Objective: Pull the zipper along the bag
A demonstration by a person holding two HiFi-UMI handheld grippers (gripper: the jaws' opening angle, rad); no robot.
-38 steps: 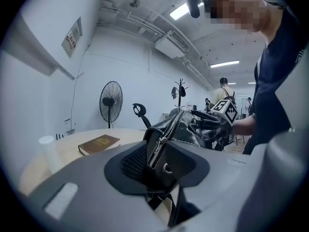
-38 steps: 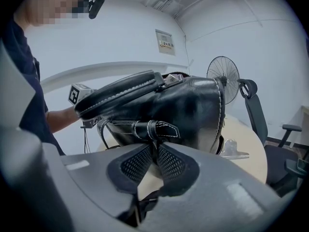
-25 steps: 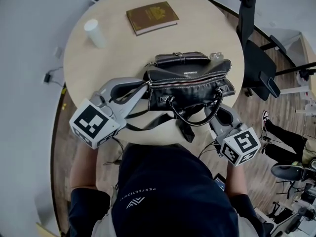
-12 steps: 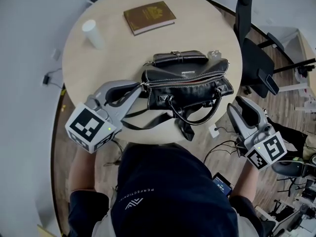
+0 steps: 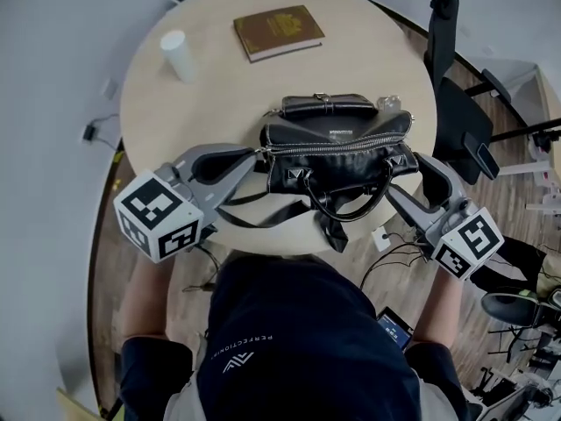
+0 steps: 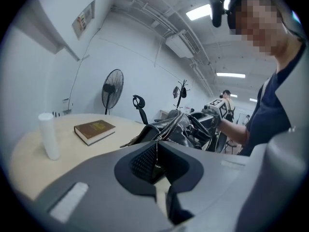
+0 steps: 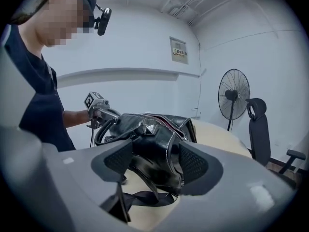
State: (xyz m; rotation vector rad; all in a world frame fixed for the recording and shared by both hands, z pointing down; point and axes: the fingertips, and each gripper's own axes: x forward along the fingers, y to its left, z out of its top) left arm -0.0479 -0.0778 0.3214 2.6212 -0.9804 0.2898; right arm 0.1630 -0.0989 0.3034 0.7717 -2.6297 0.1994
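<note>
A black leather bag (image 5: 337, 167) with a silver zipper (image 5: 337, 147) along its top stands on the round table (image 5: 175, 112). My left gripper (image 5: 260, 153) is at the bag's left end. In the left gripper view it (image 6: 155, 161) is shut on the thin metal zipper pull (image 6: 155, 154), with the bag (image 6: 181, 127) just beyond. My right gripper (image 5: 412, 181) is at the bag's right end. Its jaws have just been opening and stand wide. In the right gripper view the bag's end (image 7: 154, 129) lies between the pads (image 7: 194, 161), which do not press on it.
A small black pouch (image 5: 323, 105) lies right behind the bag. A brown book (image 5: 278, 32) and a white cup (image 5: 178, 55) sit at the table's far side. The bag's strap (image 5: 263, 219) trails to the front edge. An office chair (image 5: 456, 95) stands to the right.
My right gripper left the bag's front by the handles, swung out to the right, then came to the bag's right end with its jaws opened wide. The left gripper stayed on the zipper pull.
</note>
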